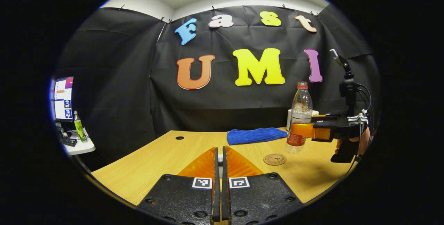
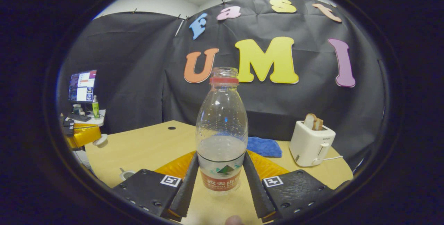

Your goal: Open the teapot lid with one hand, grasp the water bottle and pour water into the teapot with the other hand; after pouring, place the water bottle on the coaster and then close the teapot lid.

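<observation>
Clear plastic, neck open, the bottle (image 2: 222,138) stands upright between the fingers of the right gripper (image 2: 221,157) — both press its sides at the label, with water up to about the middle. Its long axis runs straight up and down, mouth to the ceiling, no tilt at all. In the left gripper view the same bottle sits far right, its base at the table (image 1: 156,162) or a hair above it; I cannot tell which.

The coaster (image 1: 275,159) lies flat just beside that base, on the side toward the left gripper (image 1: 219,150). So the bottle's nearer hand is the right, and the coaster is a short sideways slide away.

Left fingers are drawn almost together, pinching something small and pale — the lid (image 2: 100,141), I judge, seen from the right gripper view held up at the far left, well apart from the bottle. A pale rim low on that side looks like the teapot (image 2: 126,173), though too little shows to be sure.

Whether water has gone in yet, I cannot say.
</observation>
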Demonstrator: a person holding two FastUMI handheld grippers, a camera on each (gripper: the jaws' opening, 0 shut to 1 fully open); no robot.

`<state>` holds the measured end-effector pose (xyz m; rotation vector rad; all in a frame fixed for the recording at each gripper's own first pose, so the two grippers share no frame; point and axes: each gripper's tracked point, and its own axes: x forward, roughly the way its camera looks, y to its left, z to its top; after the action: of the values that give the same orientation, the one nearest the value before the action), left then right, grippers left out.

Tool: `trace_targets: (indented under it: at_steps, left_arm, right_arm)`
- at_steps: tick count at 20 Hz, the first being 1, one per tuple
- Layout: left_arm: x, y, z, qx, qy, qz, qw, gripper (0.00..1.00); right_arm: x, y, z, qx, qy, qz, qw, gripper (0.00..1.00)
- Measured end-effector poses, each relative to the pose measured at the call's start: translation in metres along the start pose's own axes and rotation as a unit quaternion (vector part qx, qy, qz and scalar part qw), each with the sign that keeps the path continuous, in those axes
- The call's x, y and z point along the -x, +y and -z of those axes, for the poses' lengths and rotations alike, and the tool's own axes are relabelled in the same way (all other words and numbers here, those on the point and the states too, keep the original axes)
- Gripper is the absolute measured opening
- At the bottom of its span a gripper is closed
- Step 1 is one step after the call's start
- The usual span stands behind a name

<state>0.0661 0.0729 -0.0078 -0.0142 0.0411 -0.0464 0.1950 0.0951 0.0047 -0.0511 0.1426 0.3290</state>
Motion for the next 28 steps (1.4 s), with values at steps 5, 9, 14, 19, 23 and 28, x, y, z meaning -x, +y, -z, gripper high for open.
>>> trace_targets:
  at_steps: [5, 9, 14, 19, 23, 28]
  left_arm:
    - [-0.001, 0.010, 0.004, -0.003, 0.003, -0.009, 1.000, 0.04]
    - [-0.002, 0.020, 0.007, -0.003, 0.005, -0.015, 1.000, 0.04]
    - [-0.004, 0.037, 0.009, 0.008, 0.004, -0.029, 1.000, 0.04]
    - [-0.008, 0.042, 0.017, 0.013, 0.015, -0.033, 0.999, 0.04]
    - [-0.009, 0.040, 0.016, 0.011, 0.013, -0.031, 0.999, 0.04]
    - [-0.007, 0.039, 0.013, 0.013, 0.010, -0.031, 0.999, 0.04]
  right_arm:
    - [-0.044, -0.003, 0.022, 0.005, 0.013, 0.004, 1.000, 0.71]
    - [-0.075, -0.009, 0.053, -0.011, 0.036, 0.006, 0.999, 0.72]
    - [-0.091, -0.013, 0.075, -0.019, 0.053, 0.008, 0.998, 0.71]
    - [-0.094, -0.015, 0.076, -0.013, 0.043, 0.012, 0.999, 0.71]
    - [-0.095, -0.014, 0.084, -0.014, 0.051, 0.008, 0.999, 0.77]
    - [-0.088, -0.012, 0.091, -0.027, 0.064, 0.008, 0.998, 0.99]
